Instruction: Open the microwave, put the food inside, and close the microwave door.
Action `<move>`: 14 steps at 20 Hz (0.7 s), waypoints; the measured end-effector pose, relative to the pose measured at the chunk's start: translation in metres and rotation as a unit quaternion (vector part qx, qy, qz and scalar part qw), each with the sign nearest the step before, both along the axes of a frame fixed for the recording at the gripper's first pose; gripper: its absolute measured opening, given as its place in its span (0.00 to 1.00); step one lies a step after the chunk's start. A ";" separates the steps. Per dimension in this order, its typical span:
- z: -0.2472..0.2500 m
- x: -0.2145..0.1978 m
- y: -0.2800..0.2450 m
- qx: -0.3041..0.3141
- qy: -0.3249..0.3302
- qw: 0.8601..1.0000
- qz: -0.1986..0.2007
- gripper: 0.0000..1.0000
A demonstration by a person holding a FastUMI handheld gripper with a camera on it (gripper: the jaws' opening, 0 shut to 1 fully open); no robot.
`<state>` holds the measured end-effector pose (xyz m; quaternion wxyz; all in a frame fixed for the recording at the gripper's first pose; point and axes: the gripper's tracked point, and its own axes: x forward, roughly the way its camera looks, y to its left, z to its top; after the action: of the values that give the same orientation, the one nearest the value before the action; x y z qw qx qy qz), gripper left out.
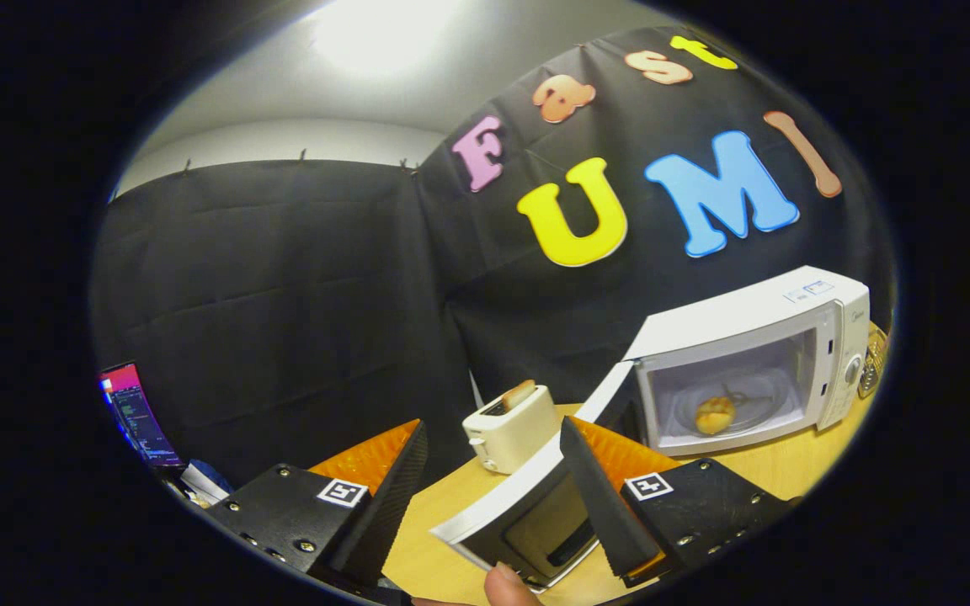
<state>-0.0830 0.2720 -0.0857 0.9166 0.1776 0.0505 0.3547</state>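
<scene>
The microwave [750,362] stands on the wooden counter [443,513], beyond the fingers and off to their right, with the booth's black cloth wall behind it. Its door [527,497] hangs wide open, swung out toward the camera — the door's free edge reaches down between the two fingers, and its inner face lies against or just beside the inner side of the right finger [607,497]; contact cannot be told for sure. The food [716,414], a small round golden bun, sits inside the cavity on the glass turntable [746,404], near its left part.

The gripper [498,484] is spread wide. The left finger [388,497] is well apart from the door, with bare counter showing in the gap, so the fingers are not clamped on anything.

A cream toaster [508,427] stands on the counter just ahead of the fingers, left of the microwave, with a slice of toast [519,393] poking out of its slot. A fingertip of the person [506,585] shows at the bottom, just below the door's edge. Far off to the left — past the left finger — a lit screen [135,414] glows beside the cloth wall.
</scene>
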 end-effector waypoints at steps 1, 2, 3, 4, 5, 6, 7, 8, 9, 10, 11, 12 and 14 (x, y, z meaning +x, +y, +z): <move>0.005 -0.016 0.012 -0.006 -0.015 1.000 0.016 0.95; 0.006 -0.026 0.022 -0.013 -0.028 0.999 0.027 0.96; 0.000 -0.040 0.033 -0.024 -0.039 0.998 0.038 0.96; -0.006 -0.045 0.045 -0.034 -0.046 0.997 0.045 0.96; -0.014 -0.048 0.056 -0.043 -0.049 0.997 0.052 0.96; -0.024 -0.048 0.069 -0.056 -0.046 0.996 0.060 0.96; -0.038 -0.051 0.081 -0.069 -0.039 0.994 0.070 0.96; -0.050 -0.054 0.091 -0.080 -0.031 0.993 0.078 0.96; -0.045 -0.055 0.094 -0.085 -0.064 0.992 0.068 0.95; -0.042 -0.057 0.095 -0.093 -0.088 0.990 0.056 0.92; -0.043 -0.056 0.096 -0.102 -0.104 0.988 0.048 0.86; -0.047 -0.058 0.101 -0.110 -0.114 0.986 0.046 0.86; -0.057 -0.058 0.106 -0.122 -0.120 0.984 0.043 0.74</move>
<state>-0.1405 0.3780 -0.1424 0.9149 0.0183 -0.0093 0.4032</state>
